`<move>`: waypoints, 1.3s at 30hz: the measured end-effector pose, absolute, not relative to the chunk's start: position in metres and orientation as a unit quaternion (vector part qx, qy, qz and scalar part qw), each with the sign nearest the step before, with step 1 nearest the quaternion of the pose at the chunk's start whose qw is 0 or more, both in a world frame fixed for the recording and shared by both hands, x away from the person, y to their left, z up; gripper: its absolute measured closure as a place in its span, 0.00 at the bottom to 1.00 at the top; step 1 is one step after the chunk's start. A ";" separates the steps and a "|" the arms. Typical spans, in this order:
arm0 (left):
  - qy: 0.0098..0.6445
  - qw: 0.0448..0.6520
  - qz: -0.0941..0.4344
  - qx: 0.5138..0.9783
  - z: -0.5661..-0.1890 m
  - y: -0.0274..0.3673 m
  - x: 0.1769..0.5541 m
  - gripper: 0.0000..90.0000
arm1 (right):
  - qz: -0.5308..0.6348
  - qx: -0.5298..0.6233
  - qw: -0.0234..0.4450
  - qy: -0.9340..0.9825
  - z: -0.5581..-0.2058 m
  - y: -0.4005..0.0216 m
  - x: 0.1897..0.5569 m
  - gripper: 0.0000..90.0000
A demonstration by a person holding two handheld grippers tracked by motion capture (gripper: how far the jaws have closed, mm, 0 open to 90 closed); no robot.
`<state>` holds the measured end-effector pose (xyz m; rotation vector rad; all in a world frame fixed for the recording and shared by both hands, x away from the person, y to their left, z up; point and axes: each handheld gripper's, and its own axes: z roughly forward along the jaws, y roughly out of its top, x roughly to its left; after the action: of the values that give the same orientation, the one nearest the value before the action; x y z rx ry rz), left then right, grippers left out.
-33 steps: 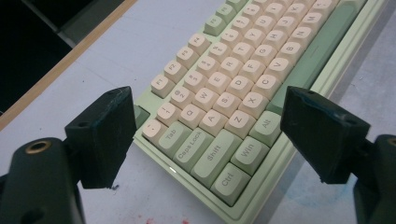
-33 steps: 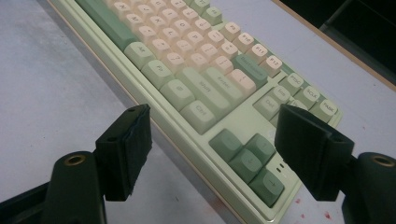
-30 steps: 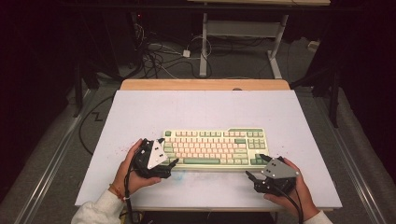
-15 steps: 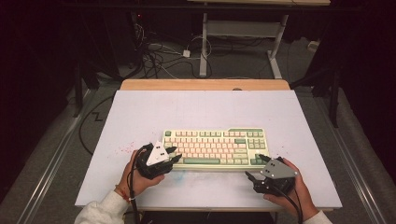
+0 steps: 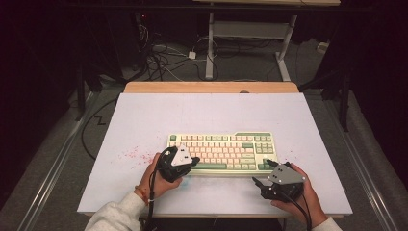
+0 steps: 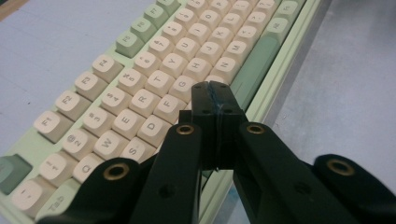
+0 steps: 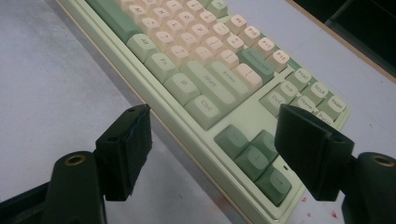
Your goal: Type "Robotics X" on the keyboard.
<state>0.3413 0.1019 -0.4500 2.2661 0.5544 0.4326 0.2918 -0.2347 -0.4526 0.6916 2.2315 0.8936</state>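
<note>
Keyboard point(image 5: 223, 153) lies lower centre of high view on the table point(image 5: 144, 120); keycaps read Q-W-E-R-T, Enter, Ctrl. Left gripper point(image 6: 215, 100) jaws just closed, pressed together over letter keys, nothing between. Right gripper point(image 7: 212, 154) spread, lower right.
</note>
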 end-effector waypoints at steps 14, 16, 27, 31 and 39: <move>0.213 0.347 0.173 0.897 -0.458 0.099 0.345 0.97 | 0.334 0.258 0.317 0.850 -0.454 -0.233 0.291 0.31; 0.214 0.352 0.174 0.894 -0.456 0.099 0.345 0.97 | 0.333 0.255 0.317 0.851 -0.454 -0.233 0.291 0.31; 0.197 0.336 0.185 0.902 -0.452 0.099 0.342 0.96 | 0.330 0.255 0.317 0.852 -0.455 -0.233 0.291 0.31; 0.199 0.346 0.187 0.898 -0.447 0.102 0.340 0.94 | 0.330 0.256 0.318 0.851 -0.454 -0.234 0.291 0.31; 0.203 0.356 0.197 0.891 -0.440 0.112 0.340 0.88 | 0.331 0.256 0.318 0.851 -0.454 -0.234 0.291 0.31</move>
<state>0.3400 0.1118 -0.4401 2.3006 0.5247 0.5090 0.2909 -0.2342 -0.4537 0.6734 2.2373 0.8706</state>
